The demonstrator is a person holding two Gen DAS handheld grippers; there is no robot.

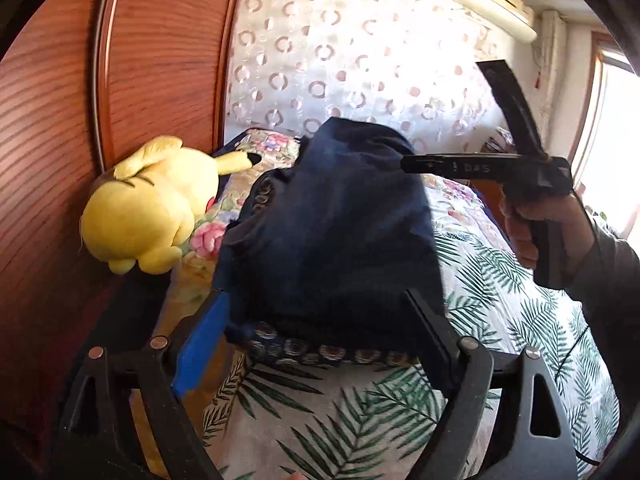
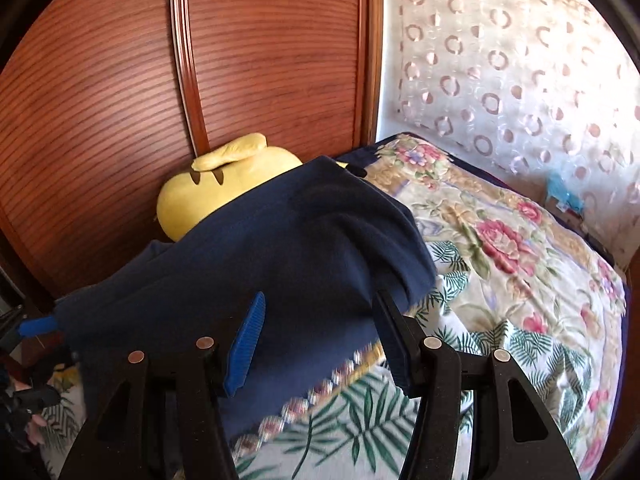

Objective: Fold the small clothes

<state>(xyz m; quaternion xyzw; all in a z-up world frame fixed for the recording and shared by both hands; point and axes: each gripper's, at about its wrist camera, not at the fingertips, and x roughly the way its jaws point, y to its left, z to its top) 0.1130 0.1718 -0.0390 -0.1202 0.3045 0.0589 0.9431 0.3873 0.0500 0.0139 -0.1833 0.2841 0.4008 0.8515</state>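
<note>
A small navy blue garment [image 1: 332,236] with a patterned band along its hem hangs lifted over the bed; it also shows in the right wrist view [image 2: 280,256]. My left gripper [image 1: 316,304] has its jaws spread wide at the garment's near edge, with cloth between the fingers. My right gripper [image 2: 320,316] has its jaws spread wide with navy cloth draped between and over the fingers. In the left wrist view the right gripper's black finger [image 1: 452,166] reaches the garment's far top corner. Whether either gripper pinches the cloth is hidden.
A yellow plush toy [image 1: 156,208] lies against the wooden wardrobe doors [image 1: 60,120] at the left. The bed carries a fern-print sheet [image 1: 500,292] and a floral blanket [image 2: 500,232]. A sheer curtain with rings [image 1: 340,60] hangs behind.
</note>
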